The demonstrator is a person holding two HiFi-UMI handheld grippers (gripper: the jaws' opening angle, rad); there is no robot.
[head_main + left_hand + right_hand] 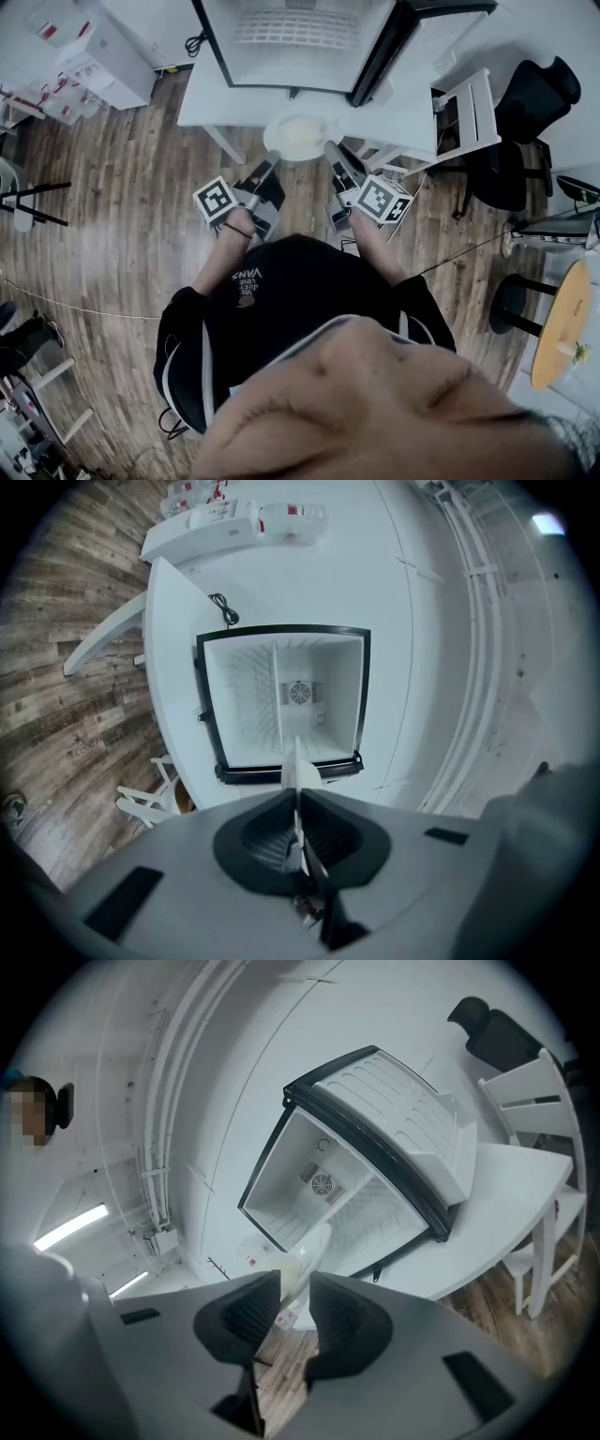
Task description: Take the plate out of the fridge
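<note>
Wood-plank floor, white walls, white table point(217, 94) at top centre of the head view with a small white fridge point(300, 37) on it, door point(412, 1138) swung wide, inside looks bare in both gripper views. Plate point(298, 136) is out of the fridge, held in the air just below the opening at the table's front edge, between the two grippers. Left gripper point(269, 172) has its jaws closed down tight on the plate's left rim; its own view shows the plate edge-on as a thin white sliver point(298, 766) between the pads. Right gripper point(333, 152) has its jaws set wider, with the right rim point(307, 1260) between them; it looks clamped there, though contact is harder to confirm. The plate looks like pale glazed ceramic, so likely stiff, fairly heavy for a rim pinch, slick and breakable if dropped on the planks. Best held at opposite rims as now and kept level; one-sided pinch would probably let it tip. Around: white slatted chair point(469, 112) right of the table, black office chair point(534, 103) upper right, round wooden stool point(562, 323) lower right, white boxes point(94, 56) upper left, black cable point(223, 607) on the tabletop. The open door and the chair crowd the right side; the left looks freer
</note>
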